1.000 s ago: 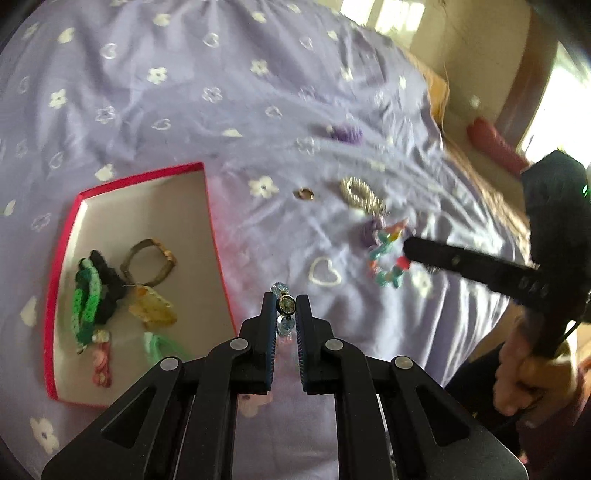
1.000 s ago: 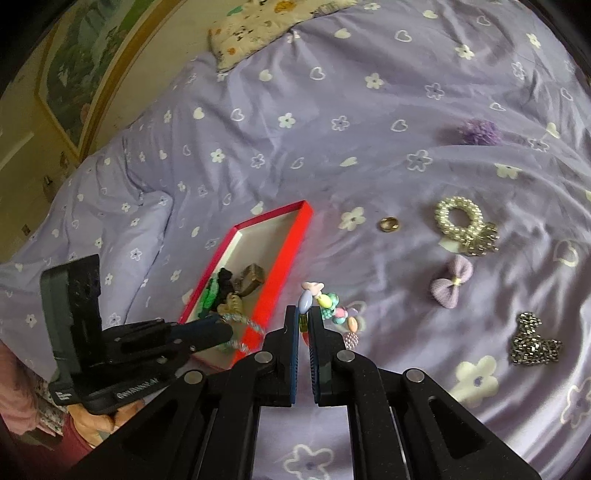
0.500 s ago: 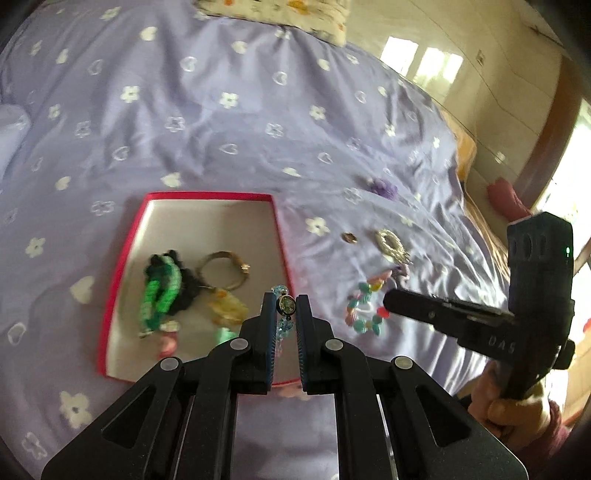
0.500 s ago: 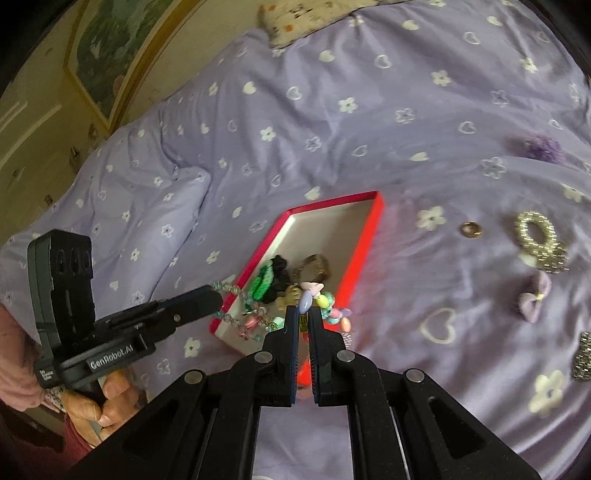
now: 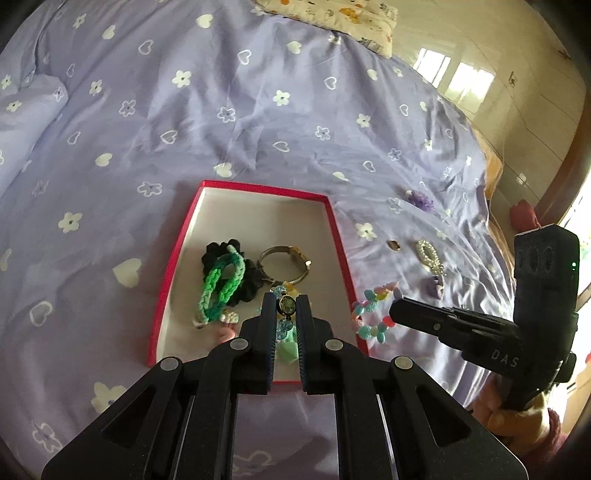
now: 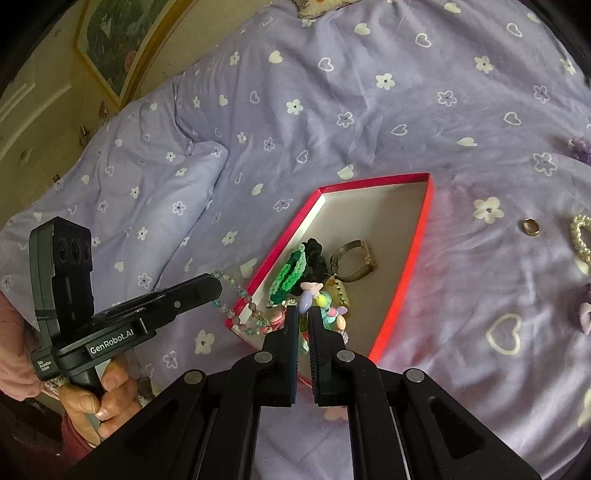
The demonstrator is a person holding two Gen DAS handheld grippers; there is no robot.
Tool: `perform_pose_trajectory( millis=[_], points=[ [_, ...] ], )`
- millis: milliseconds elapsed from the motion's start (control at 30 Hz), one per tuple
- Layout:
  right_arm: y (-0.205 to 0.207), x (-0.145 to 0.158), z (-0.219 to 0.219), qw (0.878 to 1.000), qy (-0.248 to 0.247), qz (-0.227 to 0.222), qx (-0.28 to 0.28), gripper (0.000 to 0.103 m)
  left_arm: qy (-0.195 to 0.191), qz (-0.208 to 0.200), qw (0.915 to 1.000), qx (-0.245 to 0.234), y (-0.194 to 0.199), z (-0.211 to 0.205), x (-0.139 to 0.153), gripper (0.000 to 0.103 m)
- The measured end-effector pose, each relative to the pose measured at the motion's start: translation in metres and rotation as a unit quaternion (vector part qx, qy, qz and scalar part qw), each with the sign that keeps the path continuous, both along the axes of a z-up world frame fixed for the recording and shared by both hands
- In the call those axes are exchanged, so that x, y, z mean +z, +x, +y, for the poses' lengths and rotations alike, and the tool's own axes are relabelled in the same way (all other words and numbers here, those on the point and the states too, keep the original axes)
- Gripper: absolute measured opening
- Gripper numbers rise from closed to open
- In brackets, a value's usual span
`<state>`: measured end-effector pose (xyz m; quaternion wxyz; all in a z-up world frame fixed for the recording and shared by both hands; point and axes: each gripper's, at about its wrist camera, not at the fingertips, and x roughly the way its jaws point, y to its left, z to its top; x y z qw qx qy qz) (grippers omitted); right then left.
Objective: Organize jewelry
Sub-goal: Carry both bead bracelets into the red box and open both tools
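A red box [image 5: 338, 236] with a pale floor lies on the purple bedspread. It holds a green braided band [image 5: 221, 284], a black scrunchie [image 5: 216, 251] and a metal bangle [image 5: 284, 266]. My left gripper [image 5: 285, 301] is shut on a clear-blue beaded bracelet [image 5: 283, 326] with a round charm, above the box's near end. In the right wrist view that bracelet [image 6: 240, 310] dangles from the left gripper [image 6: 216, 286] over the box's near corner. My right gripper [image 6: 303, 310] is shut on a pastel bead bracelet [image 6: 325, 301] above the box [image 6: 413, 251]. In the left wrist view the right gripper [image 5: 395, 312] hangs at the box's right rim.
On the bedspread right of the box lie a gold ring [image 5: 394, 244], a pearl hair tie [image 5: 428, 254], a lilac bow [image 5: 434, 288] and a purple pompom [image 5: 421, 199]. A patterned pillow [image 5: 332, 14] sits at the far edge. A hand [image 6: 96, 398] grips the left handle.
Both grippers have swung left with their bracelets, from over the loose jewelry to over the near end of the red box. Neither grip has changed.
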<state>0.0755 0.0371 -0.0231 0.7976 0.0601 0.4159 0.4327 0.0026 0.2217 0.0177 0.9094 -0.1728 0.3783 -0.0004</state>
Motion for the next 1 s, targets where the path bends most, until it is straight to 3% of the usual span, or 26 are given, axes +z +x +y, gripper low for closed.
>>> perform_pose_trajectory(
  millis=[433, 1000],
  points=[
    [0.010, -0.025, 0.021, 0.999, -0.035, 0.012, 0.004, 0.005, -0.014, 0.019, 0.9996, 0.014, 0.013, 0.018, -0.029, 0.008],
    [0.011, -0.067, 0.067, 0.993, -0.098, 0.041, 0.055, 0.006, -0.020, 0.078, 0.9959, 0.041, 0.019, 0.046, -0.082, 0.009]
  ],
)
